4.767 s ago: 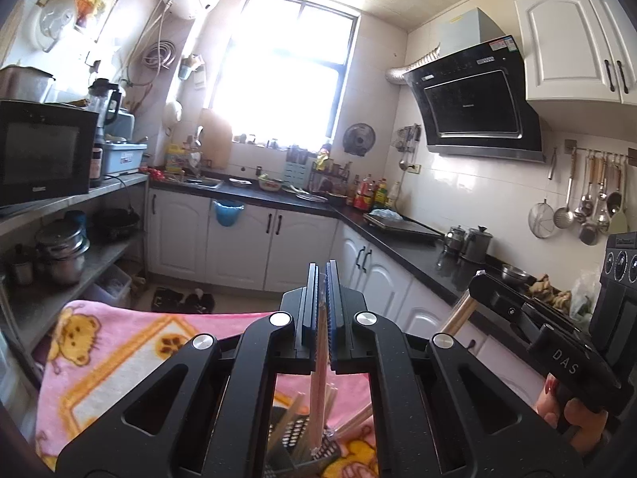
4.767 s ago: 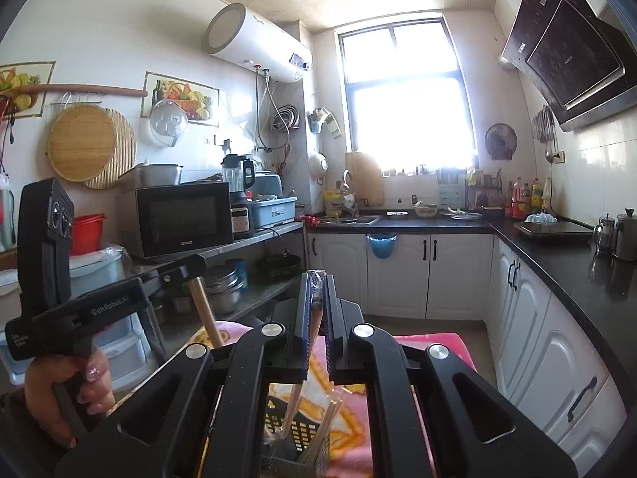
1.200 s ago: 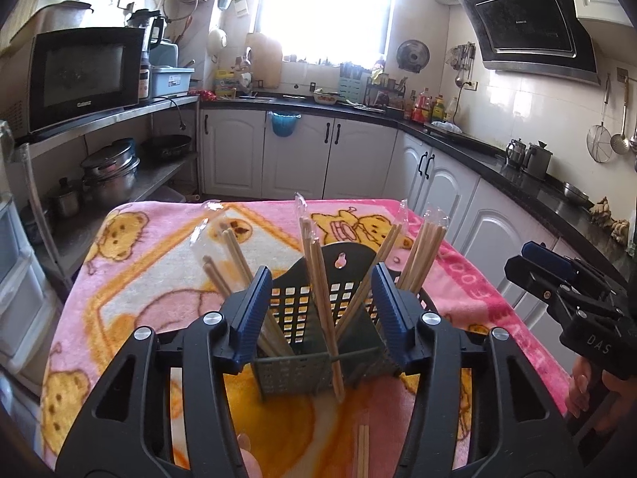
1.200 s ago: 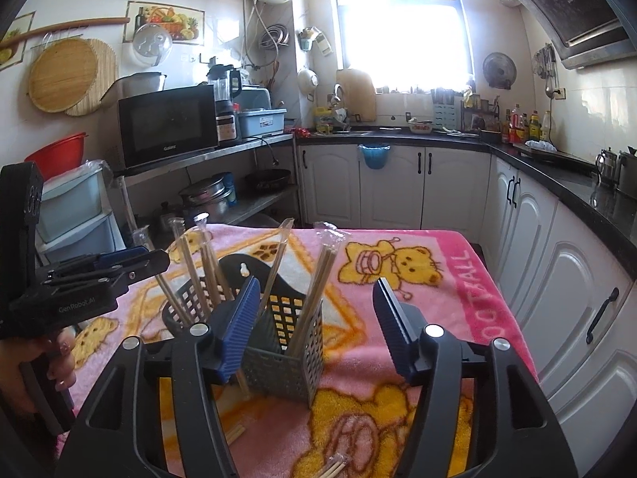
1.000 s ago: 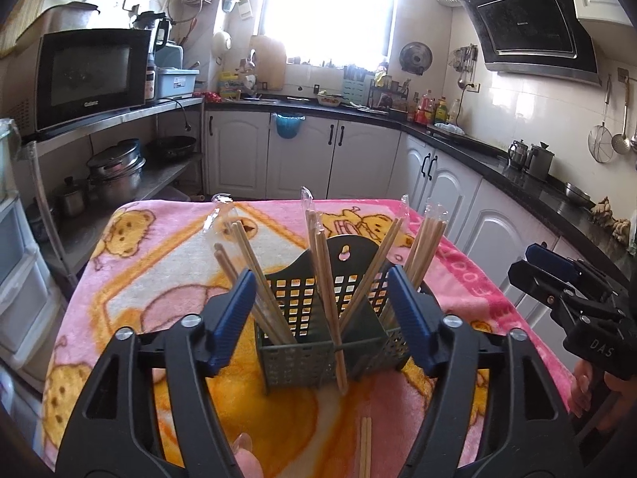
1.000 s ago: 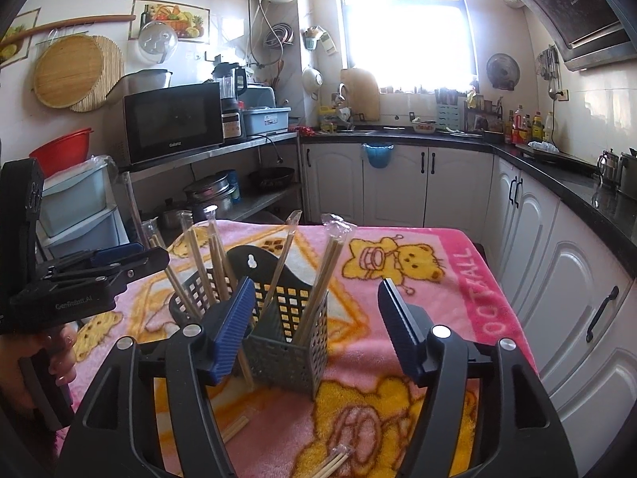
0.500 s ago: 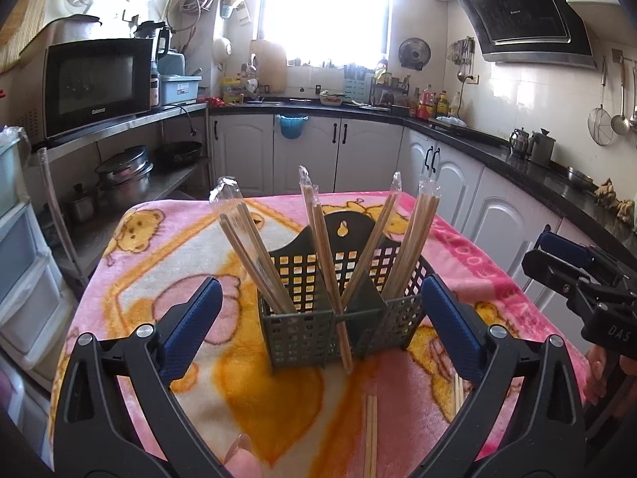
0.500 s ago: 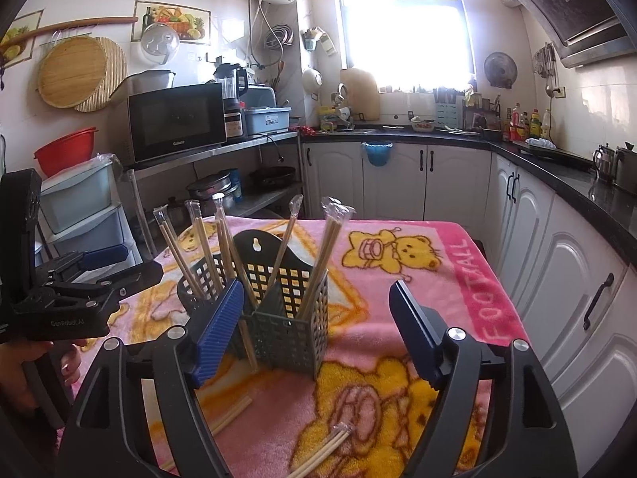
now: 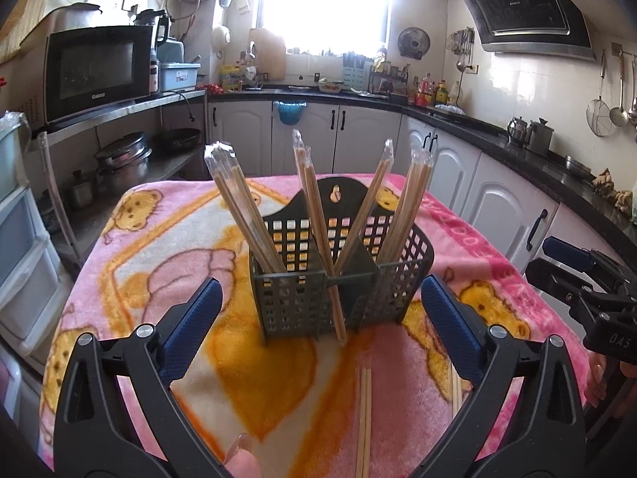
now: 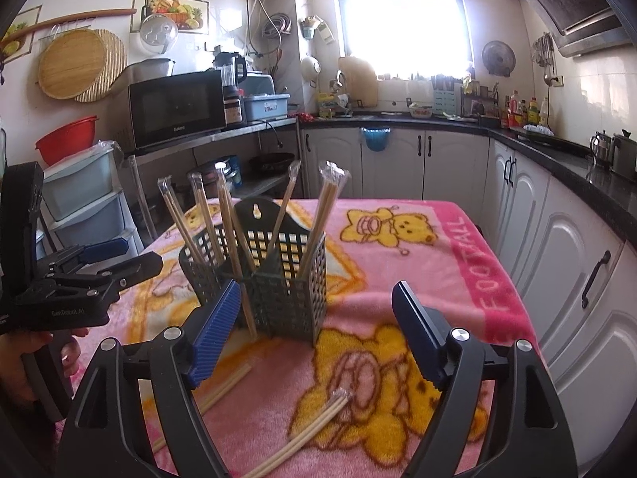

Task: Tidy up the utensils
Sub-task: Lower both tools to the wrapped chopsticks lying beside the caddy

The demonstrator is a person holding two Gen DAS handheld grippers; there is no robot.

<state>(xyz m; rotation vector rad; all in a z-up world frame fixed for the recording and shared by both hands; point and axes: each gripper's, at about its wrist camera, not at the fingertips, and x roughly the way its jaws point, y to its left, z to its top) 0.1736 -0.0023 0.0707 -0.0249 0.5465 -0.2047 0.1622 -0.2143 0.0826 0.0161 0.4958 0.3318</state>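
Right now the dark grey perforated plastic utensil basket (image 9: 338, 283) stands upright near the middle of the tabletop, on a pink fleece blanket printed with yellow bears (image 9: 167, 247). Several pairs of wooden chopsticks in clear wrappers (image 9: 243, 207) lean out of its compartments in different directions, and one pair slants down the front wall with its tip on the blanket. Loose on the cloth just in front of the basket lie a bare pair of wooden chopsticks (image 9: 364, 418) and, in the right wrist view, a wrapped pair of chopsticks (image 10: 310, 426) lying at an angle.

The left tool (image 9: 318, 318), black with blue ribbed pads, has its jaws spread wide on either side of the basket without touching it, and it holds nothing. The right tool (image 10: 314, 326) also stands well apart at the jaws, with nothing clamped between them; its left pad sits just in front of the basket's near corner. A hand (image 10: 36, 358) grips the left tool's handle.
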